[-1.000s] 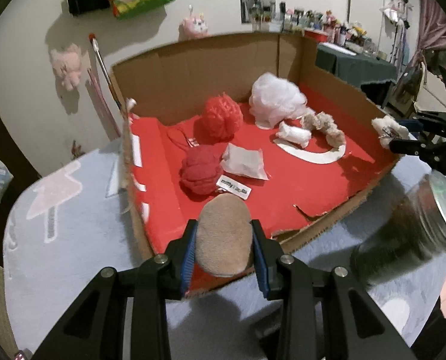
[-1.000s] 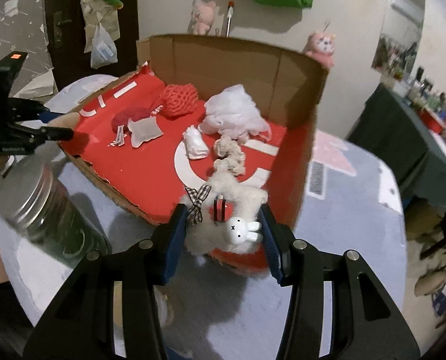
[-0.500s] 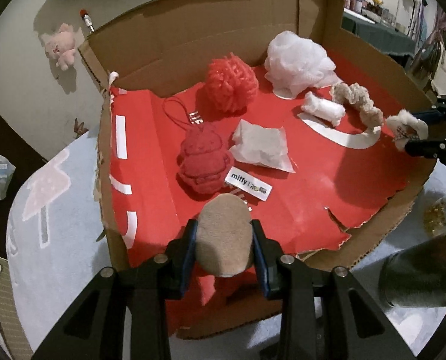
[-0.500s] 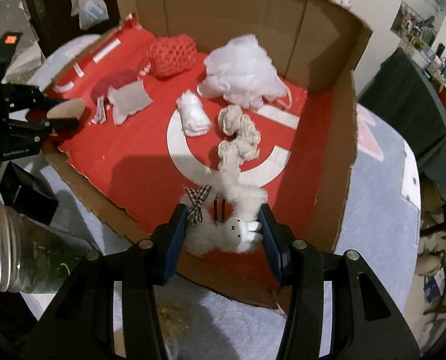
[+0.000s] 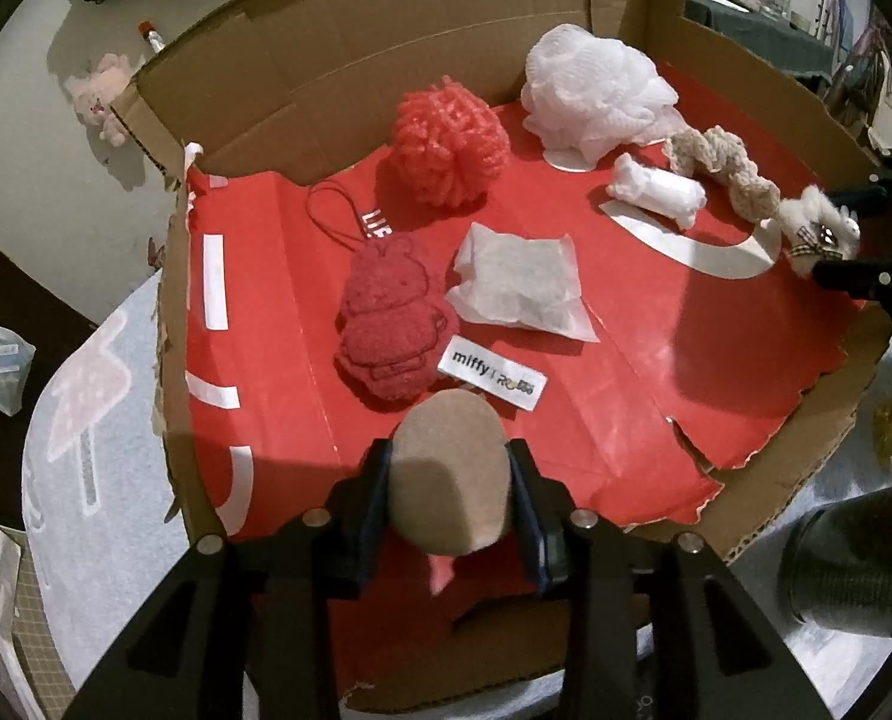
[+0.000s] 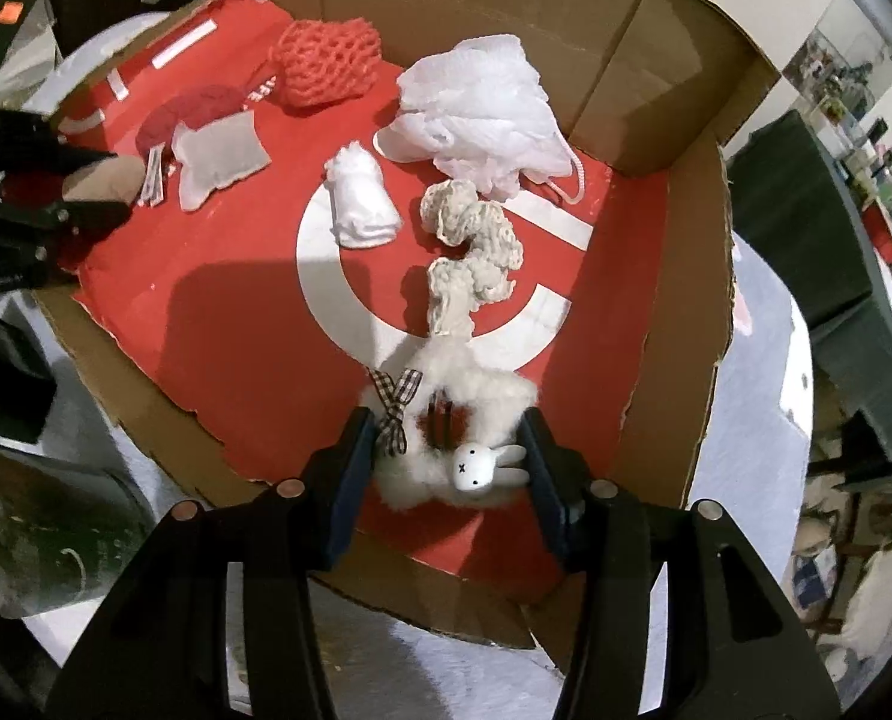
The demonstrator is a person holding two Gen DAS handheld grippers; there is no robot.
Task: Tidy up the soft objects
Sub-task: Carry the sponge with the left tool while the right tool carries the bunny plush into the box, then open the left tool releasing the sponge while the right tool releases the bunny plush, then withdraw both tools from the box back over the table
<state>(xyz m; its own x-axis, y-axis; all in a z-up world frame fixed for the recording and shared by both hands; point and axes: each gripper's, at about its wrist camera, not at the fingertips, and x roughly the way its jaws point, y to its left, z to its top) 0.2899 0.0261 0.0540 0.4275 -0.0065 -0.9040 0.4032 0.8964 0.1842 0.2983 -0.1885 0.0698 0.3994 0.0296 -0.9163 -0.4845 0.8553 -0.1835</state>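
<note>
The tan oval felt-like sponge pad sits upright between the fingers of the left gripper, its long axis running along the fingers and its rounded top past their tips. The jaws have just been opening a little, but both pads look to be touching the sponge's sides, so I read it as held, loosely. It hangs over the near left part of the red-lined cardboard box, straight below the tongs, with the red fuzzy rabbit-shaped plush and its white "miffy" label just beyond it.

The white fluffy ring charm with a small rabbit head and checked bow lies crosswise between the fingers of the right gripper; in the left view the same charm shows at the box's right edge. These jaws have also just been opening slightly, with the charm between them and apparently touching both sides. It hovers over the near right part of the red floor, almost touching the beige knitted twisted cord.

So each hand is already above its own drop spot: 2 items, 2 sides, nothing to cross. The coming move likely turns on straight-down clearance, and a wider opening should let each piece fall. The charm may land on the cord's end.

Farther in lie a white folded paper packet, a white rolled cloth, a coral mesh pouf and a white mesh pouf.
</note>
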